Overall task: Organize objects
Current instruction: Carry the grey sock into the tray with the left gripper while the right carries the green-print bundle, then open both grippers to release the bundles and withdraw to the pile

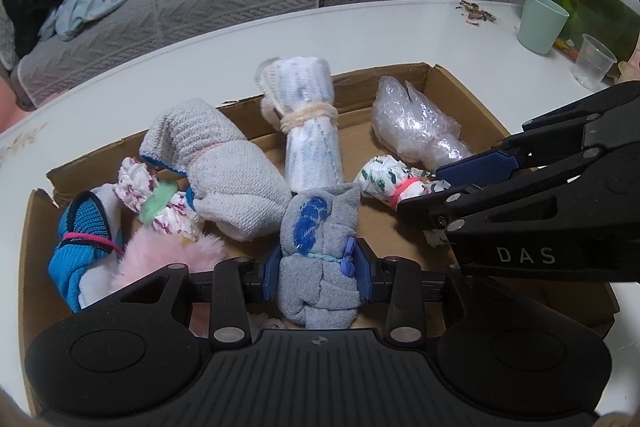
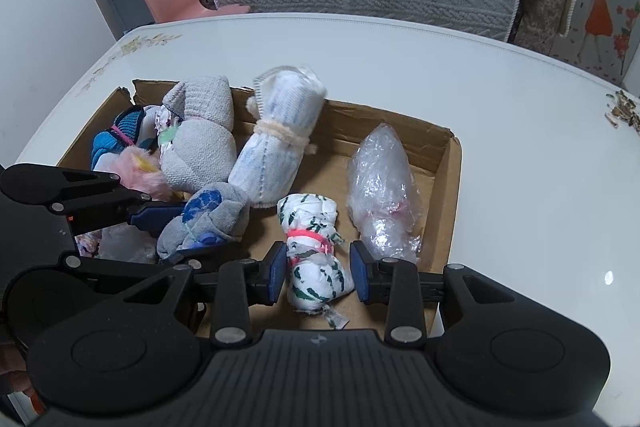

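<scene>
"DAS" reads on your right gripper [image 1: 418, 193]. Your left gripper [image 1: 318, 273] is narrowly set, pads pressing the grey sock roll [image 1: 318, 267] in the cardboard box [image 1: 472, 99]. Right pads flank the green-print bundle [image 2: 316, 259]; contact unclear.
</scene>
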Action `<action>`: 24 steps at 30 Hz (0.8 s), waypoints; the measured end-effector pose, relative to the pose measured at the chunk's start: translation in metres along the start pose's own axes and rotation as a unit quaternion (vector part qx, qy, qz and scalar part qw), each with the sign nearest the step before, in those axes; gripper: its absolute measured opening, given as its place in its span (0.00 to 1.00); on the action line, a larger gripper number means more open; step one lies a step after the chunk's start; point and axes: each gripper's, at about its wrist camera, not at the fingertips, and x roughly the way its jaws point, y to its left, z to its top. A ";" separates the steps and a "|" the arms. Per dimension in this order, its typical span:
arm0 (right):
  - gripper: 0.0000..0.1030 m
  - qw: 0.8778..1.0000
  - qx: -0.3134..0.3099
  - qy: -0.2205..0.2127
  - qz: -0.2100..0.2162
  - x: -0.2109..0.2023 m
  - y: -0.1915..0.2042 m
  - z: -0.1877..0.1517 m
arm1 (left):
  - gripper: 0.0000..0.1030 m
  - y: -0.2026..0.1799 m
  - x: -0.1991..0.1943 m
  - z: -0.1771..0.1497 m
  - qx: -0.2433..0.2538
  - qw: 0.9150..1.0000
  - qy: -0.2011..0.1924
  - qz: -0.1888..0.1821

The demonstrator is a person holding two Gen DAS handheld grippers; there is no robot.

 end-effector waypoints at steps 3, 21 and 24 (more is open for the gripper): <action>0.30 1.000 0.003 -0.001 0.002 0.000 0.000 0.001 | 0.44 0.000 0.000 0.000 -0.001 1.000 -0.001 -0.001; 0.94 0.994 0.076 -0.069 0.031 -0.060 0.002 -0.001 | 0.71 0.013 -0.083 0.007 -0.015 1.000 -0.006 0.006; 0.99 0.987 0.111 -0.107 0.047 -0.086 0.010 -0.006 | 0.81 0.030 -0.116 -0.002 -0.020 1.000 0.001 0.015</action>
